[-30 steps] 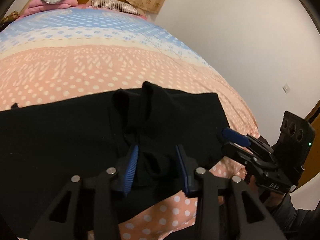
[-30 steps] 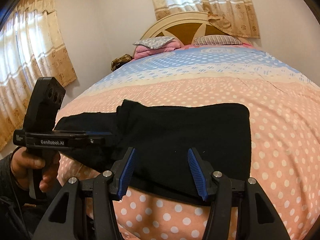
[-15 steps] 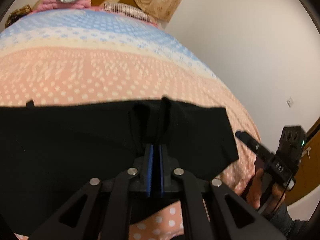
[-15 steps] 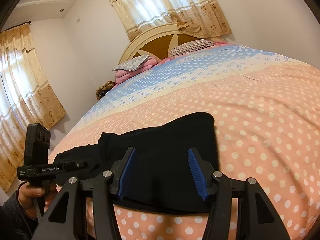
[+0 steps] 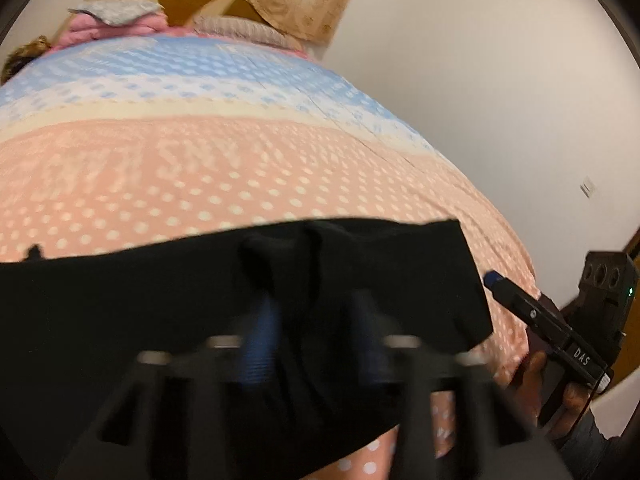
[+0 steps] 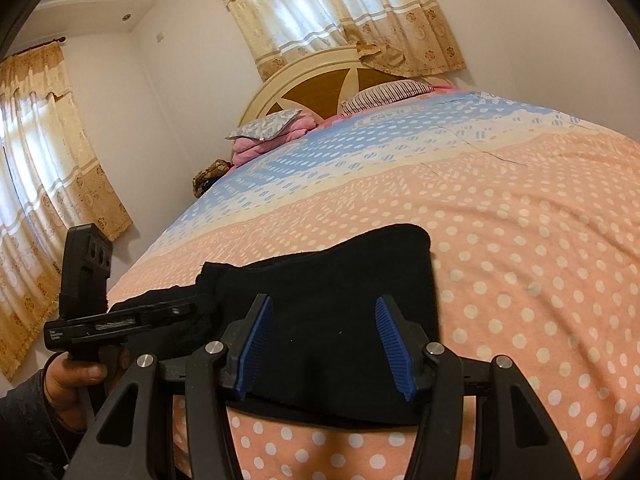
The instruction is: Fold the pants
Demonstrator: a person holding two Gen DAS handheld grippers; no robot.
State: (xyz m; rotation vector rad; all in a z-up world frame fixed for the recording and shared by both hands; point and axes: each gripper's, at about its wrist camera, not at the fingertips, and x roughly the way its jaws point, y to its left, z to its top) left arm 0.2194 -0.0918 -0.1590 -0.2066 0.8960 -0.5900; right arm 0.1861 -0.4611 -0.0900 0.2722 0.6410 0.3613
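Note:
Black pants (image 5: 120, 304) lie folded across the near edge of the bed, with a raised bunch of cloth (image 5: 288, 252) in the middle. My left gripper (image 5: 316, 344) is blurred, its blue pads apart, open just over that bunch. In the right wrist view the pants (image 6: 340, 280) lie in front of my right gripper (image 6: 324, 344), which is open and empty above their near edge. The left gripper (image 6: 120, 320) shows at the left there, against the pants' left part. The right gripper (image 5: 532, 312) shows at the right of the left wrist view.
The bed has a polka-dot cover (image 6: 520, 240) in pink, cream and blue bands. Pillows (image 6: 272, 128) and a headboard (image 6: 320, 84) are at the far end. A white wall (image 5: 500, 80) runs along the right side; curtains (image 6: 44, 200) hang at the left.
My left gripper was shut on the raised bunch of pants half a second ago; its jaws have now opened and let go. The right gripper stays open and has tilted a little.

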